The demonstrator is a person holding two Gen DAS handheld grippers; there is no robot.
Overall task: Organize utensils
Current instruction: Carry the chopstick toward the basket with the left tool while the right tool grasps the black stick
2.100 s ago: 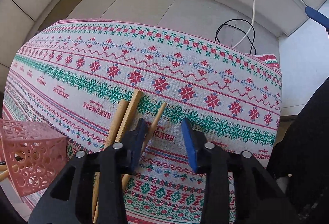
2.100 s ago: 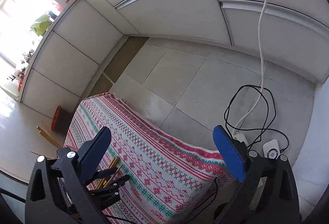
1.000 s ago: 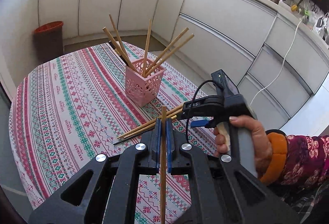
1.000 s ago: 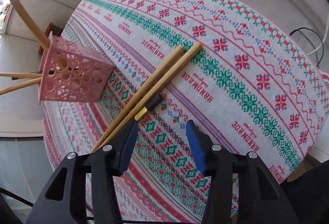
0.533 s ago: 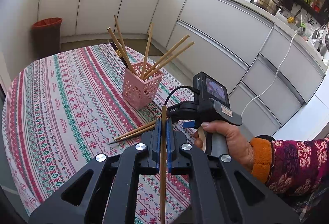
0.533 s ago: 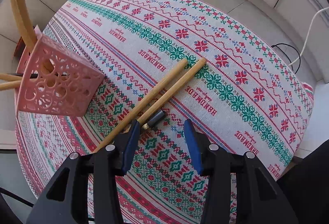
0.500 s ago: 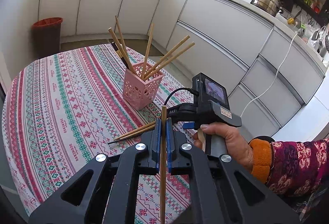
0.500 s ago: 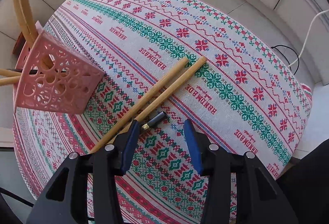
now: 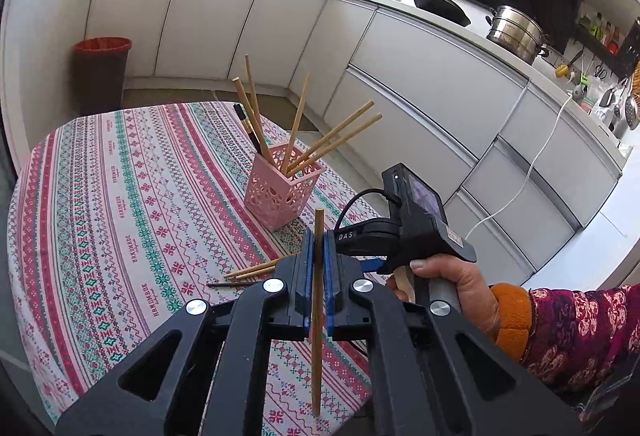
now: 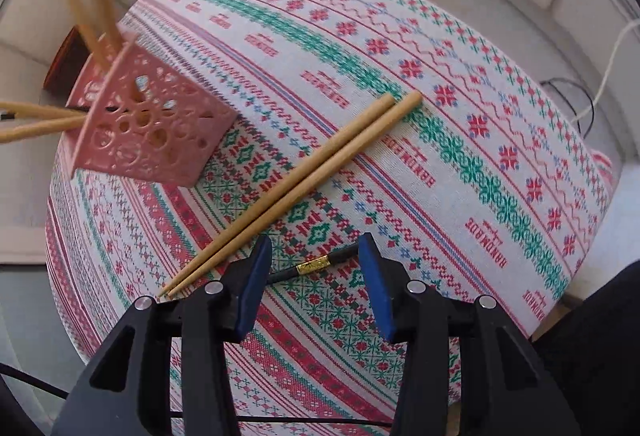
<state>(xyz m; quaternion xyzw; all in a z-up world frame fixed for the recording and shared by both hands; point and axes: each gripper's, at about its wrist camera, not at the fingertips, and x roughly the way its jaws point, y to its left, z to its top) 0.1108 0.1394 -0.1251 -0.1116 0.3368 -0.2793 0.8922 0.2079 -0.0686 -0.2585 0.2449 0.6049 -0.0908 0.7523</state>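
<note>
Centrally, a patterned tablecloth woven with the word "HANDMADE" bears a pink basket of chopsticks. Left gripper pinches one upright bamboo chopstick. Right gripper, fingers spread, straddles a black chopstick beside two bamboo chopsticks.

The word "HANDMADE" is woven again and again in red along the stripes of the tablecloth, readable upside down at centre and lower right of the right wrist view, and sideways at lower left of the left wrist view on the same tablecloth. White letters "DAS" stand on the black body of the right gripper, at centre right of the left wrist view. A small label on its camera mount is too fine to read.
</note>
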